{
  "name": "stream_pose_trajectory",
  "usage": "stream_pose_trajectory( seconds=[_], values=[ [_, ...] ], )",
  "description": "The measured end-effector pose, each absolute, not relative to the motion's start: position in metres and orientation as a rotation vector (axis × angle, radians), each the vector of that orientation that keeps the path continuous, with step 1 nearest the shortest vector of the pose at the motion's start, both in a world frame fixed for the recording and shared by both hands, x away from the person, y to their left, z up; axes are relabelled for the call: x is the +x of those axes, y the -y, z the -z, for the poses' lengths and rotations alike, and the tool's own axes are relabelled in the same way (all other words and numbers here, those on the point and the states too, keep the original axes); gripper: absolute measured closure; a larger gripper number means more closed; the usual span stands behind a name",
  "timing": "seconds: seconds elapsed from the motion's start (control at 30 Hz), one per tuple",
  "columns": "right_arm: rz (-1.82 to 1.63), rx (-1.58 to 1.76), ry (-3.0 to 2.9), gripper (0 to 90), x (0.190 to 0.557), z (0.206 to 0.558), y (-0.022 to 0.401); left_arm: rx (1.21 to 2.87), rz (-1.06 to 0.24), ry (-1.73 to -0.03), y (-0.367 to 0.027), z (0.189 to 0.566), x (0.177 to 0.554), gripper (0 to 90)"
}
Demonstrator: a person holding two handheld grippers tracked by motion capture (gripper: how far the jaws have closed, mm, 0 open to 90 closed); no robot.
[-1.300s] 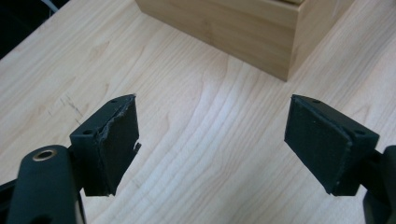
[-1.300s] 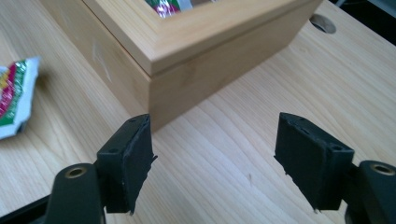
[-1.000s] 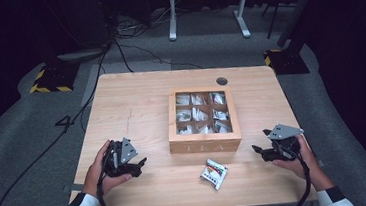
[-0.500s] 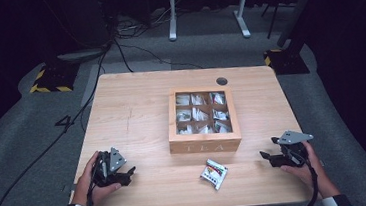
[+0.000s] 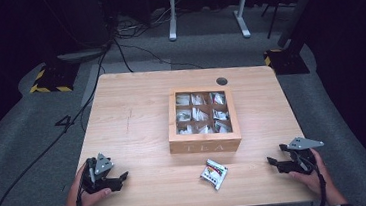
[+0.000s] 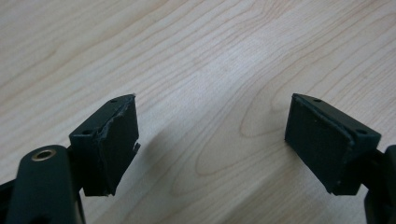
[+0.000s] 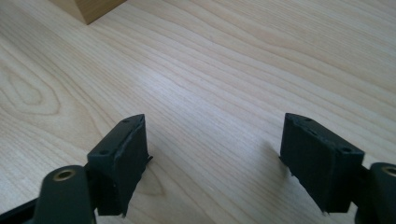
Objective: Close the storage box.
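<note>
Your left gripper (image 5: 120,179) near table's front-left corner, jaws apart, nothing between, bare wood beneath. Your right gripper (image 5: 274,163) near front-right corner, jaws just opening wider, empty. Tea packet (image 5: 214,173) flat near front edge, between both grippers, just before wooden tea box (image 5: 204,144) at table (image 5: 132,117) centre.
</note>
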State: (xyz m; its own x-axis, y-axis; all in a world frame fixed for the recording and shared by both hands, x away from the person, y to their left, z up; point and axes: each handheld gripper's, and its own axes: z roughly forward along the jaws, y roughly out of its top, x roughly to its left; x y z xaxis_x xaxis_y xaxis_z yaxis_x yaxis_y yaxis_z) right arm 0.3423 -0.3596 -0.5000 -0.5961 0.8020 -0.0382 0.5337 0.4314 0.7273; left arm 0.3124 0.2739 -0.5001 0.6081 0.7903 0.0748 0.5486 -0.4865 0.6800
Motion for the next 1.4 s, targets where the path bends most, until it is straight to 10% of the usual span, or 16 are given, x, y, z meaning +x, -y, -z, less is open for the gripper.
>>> stream_pose_trajectory(
  seconds=[1.4],
  values=[
    [-1.007, 1.190, -2.275, 21.1, 0.3401, 0.5037, 0.3654, 2.139, -0.431, -1.122, -0.2845, 0.5050, 0.3102, 16.9]
  ],
)
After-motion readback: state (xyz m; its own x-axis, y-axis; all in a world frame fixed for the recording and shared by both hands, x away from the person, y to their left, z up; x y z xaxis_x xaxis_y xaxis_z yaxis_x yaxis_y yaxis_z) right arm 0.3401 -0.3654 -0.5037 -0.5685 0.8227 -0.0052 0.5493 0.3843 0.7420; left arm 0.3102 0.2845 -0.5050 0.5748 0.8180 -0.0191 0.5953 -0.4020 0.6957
